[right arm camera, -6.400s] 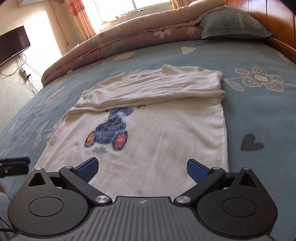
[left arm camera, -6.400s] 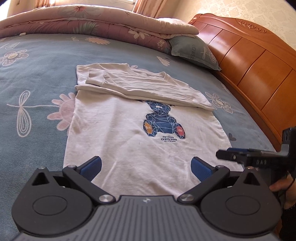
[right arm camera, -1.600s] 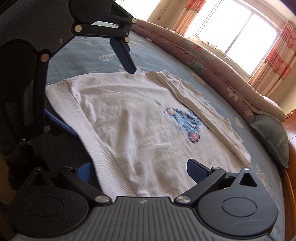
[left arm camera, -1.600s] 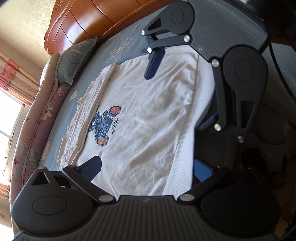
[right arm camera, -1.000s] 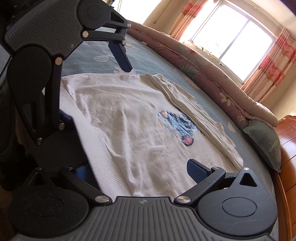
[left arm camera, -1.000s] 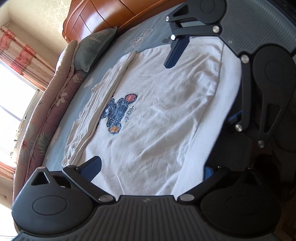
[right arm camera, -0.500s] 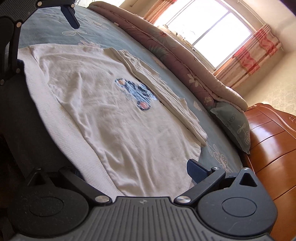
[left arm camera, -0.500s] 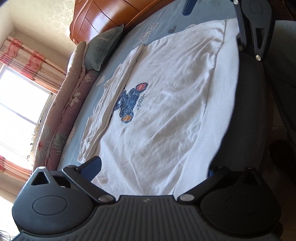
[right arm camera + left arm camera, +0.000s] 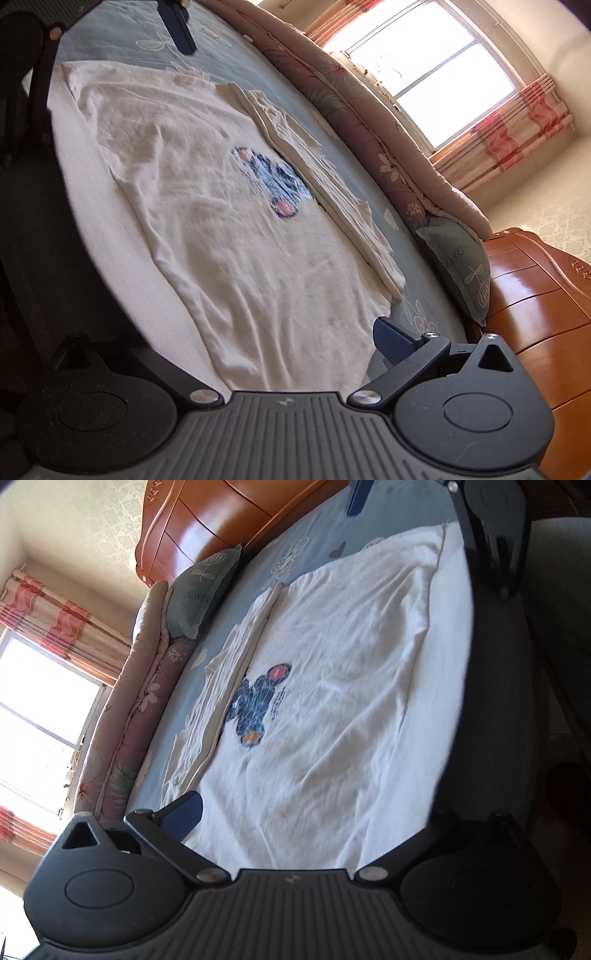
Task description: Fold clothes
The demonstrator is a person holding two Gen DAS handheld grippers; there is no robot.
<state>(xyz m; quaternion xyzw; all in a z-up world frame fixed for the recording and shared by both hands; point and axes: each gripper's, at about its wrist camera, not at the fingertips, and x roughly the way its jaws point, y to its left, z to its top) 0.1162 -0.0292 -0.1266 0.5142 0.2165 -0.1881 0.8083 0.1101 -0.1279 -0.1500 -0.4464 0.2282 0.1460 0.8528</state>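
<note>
T-shirt (image 9: 343,686), white with a blue bear print (image 9: 258,705), lies flat on the blue bedsheet (image 9: 325,535), its top part already folded over beside the print and its ribbed hem at the bed's near edge. We have our left gripper (image 9: 306,834) and right gripper (image 9: 258,354) at the two hem corners, each spread wide around the cloth, gripping nothing. The hem seems to hang over the edge, so if we close too shallow we likely catch one layer only, and lifting unevenly would skew the fold.
</note>
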